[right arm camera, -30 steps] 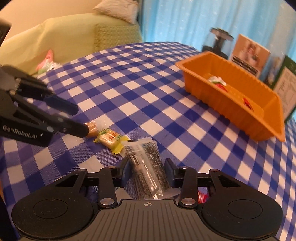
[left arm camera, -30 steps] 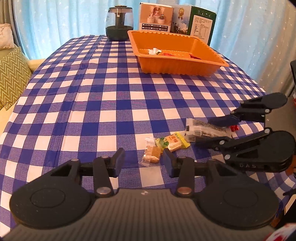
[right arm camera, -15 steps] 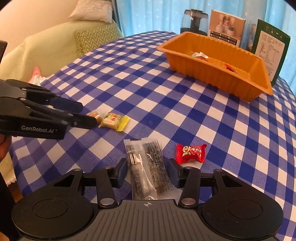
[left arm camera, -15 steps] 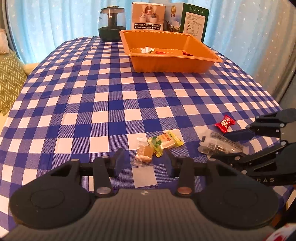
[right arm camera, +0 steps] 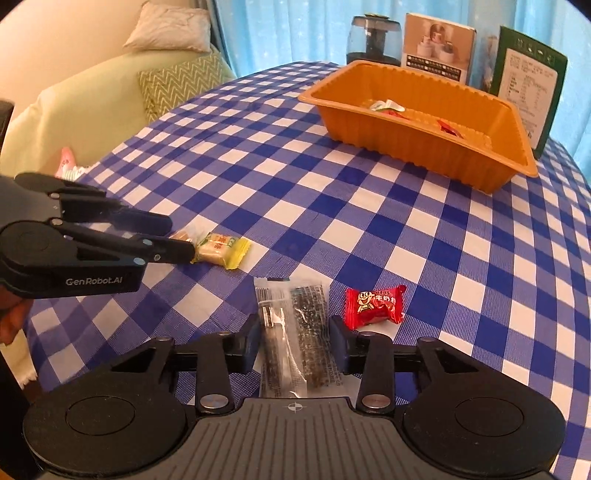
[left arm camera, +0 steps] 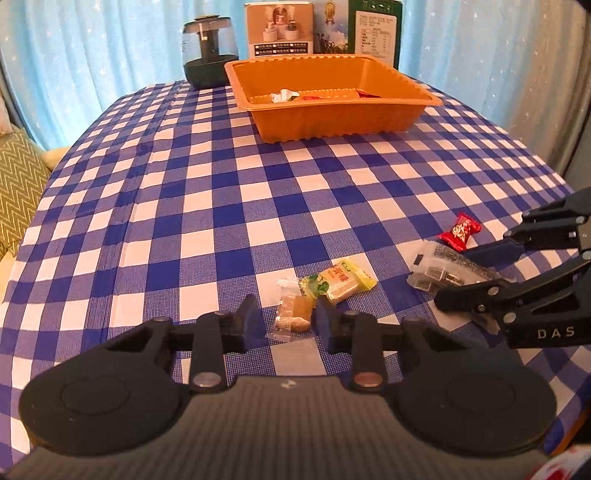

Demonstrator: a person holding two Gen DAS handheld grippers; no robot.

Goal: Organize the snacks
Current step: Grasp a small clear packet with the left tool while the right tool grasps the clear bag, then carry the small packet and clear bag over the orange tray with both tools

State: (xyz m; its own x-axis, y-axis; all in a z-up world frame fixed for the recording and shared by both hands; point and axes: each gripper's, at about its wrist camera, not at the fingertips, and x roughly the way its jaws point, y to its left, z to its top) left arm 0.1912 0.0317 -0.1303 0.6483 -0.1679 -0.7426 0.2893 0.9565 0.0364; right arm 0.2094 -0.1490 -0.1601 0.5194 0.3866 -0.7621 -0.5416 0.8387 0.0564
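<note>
My left gripper (left arm camera: 286, 314) is open, its fingers on either side of a small brown snack in a clear wrapper (left arm camera: 293, 314) on the checked tablecloth. A yellow-green wrapped snack (left arm camera: 341, 280) lies just beyond it. My right gripper (right arm camera: 293, 334) is open around a clear packet of dark seaweed strips (right arm camera: 295, 332), also in the left wrist view (left arm camera: 443, 271). A red candy (right arm camera: 375, 304) lies just right of it. The orange tray (left arm camera: 332, 110) at the far end holds a few wrapped snacks.
A dark glass jar (left arm camera: 208, 55), a white box (left arm camera: 279, 27) and a green box (left arm camera: 373, 27) stand behind the tray. A sofa with cushions (right arm camera: 92, 99) is left of the table. The table edge (right arm camera: 37, 332) runs close by my grippers.
Both grippers have drawn back a little and lowered, so the brown snack and the seaweed packet now sit between their open fingers. The snacks have not moved.
</note>
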